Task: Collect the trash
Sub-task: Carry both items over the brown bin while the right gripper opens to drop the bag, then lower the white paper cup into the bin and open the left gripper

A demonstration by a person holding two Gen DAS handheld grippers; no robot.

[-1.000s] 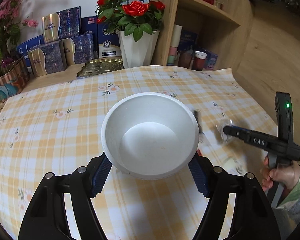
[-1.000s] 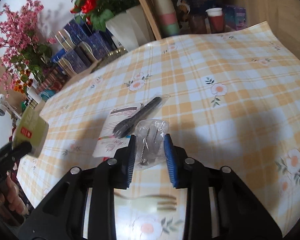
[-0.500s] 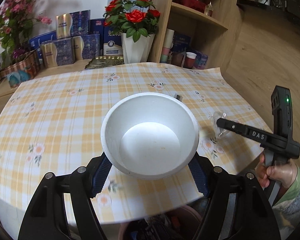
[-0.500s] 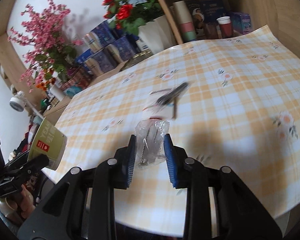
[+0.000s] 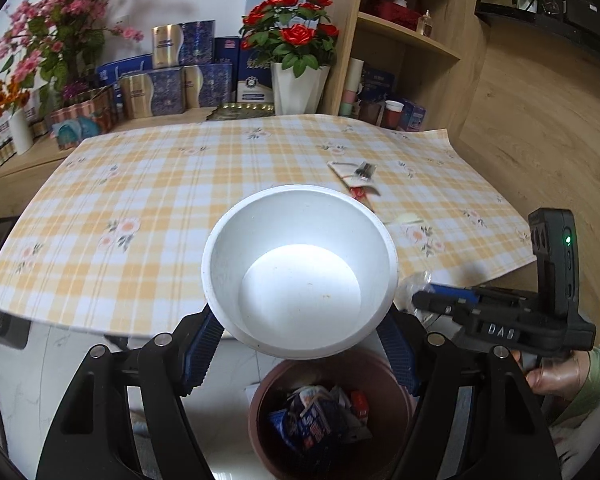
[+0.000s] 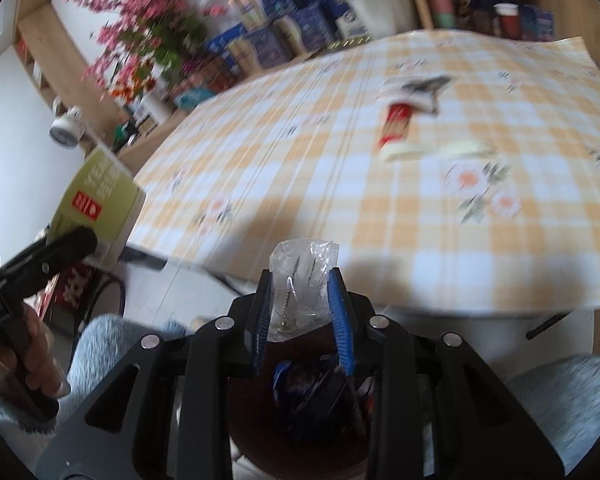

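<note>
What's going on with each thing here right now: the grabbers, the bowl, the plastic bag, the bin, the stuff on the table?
Left gripper: shut on the white bowl.
White bowl: empty, held above the trash bin.
Right gripper: shut on the clear plastic wrapper.
Clear plastic wrapper: crumpled, held over the bin.
Trash bin: open, partly filled with wrappers.
Red packet: lying on the tablecloth.

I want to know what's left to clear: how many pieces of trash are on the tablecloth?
3 that I can tell: a white wrapper with a dark item on it, a red packet touching it, and a pale fork just beside. Blur may hide smaller bits.
</note>
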